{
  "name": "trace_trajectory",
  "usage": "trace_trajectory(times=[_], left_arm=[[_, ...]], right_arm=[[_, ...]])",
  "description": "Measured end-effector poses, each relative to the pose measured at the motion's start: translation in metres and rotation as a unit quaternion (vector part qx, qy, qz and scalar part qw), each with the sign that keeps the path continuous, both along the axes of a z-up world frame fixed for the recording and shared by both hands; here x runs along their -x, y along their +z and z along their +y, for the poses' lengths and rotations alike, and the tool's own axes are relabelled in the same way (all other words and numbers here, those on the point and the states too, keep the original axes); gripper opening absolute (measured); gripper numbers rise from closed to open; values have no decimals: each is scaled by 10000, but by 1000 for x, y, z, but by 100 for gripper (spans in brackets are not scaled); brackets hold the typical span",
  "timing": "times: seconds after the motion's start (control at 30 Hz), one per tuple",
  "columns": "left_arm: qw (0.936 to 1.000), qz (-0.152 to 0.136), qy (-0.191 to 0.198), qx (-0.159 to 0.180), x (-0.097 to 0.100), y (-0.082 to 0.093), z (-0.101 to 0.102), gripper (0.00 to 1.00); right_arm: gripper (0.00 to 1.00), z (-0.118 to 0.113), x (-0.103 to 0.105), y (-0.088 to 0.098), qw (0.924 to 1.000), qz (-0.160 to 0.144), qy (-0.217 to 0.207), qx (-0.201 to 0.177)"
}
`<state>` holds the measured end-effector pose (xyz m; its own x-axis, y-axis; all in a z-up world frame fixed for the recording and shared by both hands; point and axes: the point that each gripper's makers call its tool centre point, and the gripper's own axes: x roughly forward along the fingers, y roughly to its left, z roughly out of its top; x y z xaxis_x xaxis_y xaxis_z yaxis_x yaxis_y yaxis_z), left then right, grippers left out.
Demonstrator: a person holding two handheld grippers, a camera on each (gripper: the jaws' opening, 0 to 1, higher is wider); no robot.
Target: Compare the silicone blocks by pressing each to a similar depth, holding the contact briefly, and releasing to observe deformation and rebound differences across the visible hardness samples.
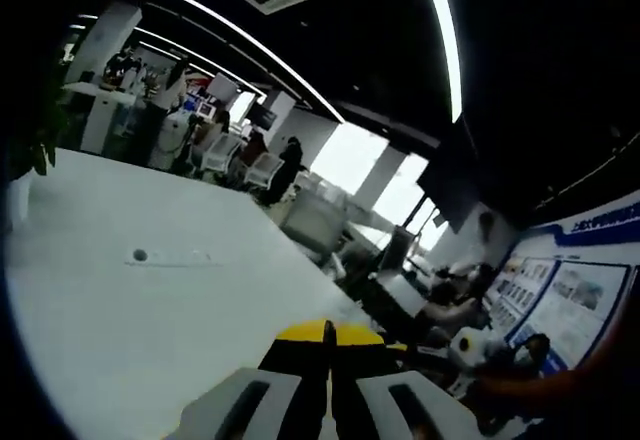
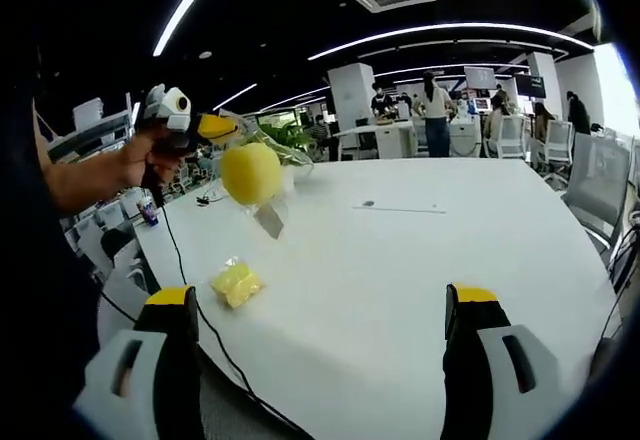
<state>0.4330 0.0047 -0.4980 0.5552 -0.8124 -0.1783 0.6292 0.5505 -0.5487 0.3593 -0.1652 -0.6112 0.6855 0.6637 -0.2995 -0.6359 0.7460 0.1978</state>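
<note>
Silicone block (image 2: 250,172) in left gripper (image 2: 215,126)

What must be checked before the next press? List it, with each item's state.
1. Right gripper open for pressing: ok, jaws wide apart.
2. Small yellow silicone block in clear wrap lying on the white table: ok.
3. Left gripper shut: ok, jaws closed, with the round yellow silicone lump hanging by its tips.
4. Lump set down for pressing: not ok, it is lifted off the table.
5. Black cable away from the block: not ok, it runs close beside it.
6. Hardness markings readable: cannot tell.
</note>
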Motion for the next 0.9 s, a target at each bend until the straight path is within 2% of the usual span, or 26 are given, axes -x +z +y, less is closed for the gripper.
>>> trace_trajectory(times=[0.13, 0.27, 0.53, 0.9], left_arm=[[10000, -36, -35, 53, 5, 9, -2, 0], [9998, -120, -69, 136, 10, 20, -4, 0], [9996, -167, -140, 201, 14, 27, -5, 0], [9984, -207, -379, 355, 29, 42, -10, 0]], right_arm=[[96, 4, 0, 10, 9999, -100, 101, -18], [96, 6, -1, 12, 9998, -118, 180, -17], [96, 11, -4, 23, 9993, -234, 304, -28], [96, 20, -13, 53, 9974, -426, 529, -246]])
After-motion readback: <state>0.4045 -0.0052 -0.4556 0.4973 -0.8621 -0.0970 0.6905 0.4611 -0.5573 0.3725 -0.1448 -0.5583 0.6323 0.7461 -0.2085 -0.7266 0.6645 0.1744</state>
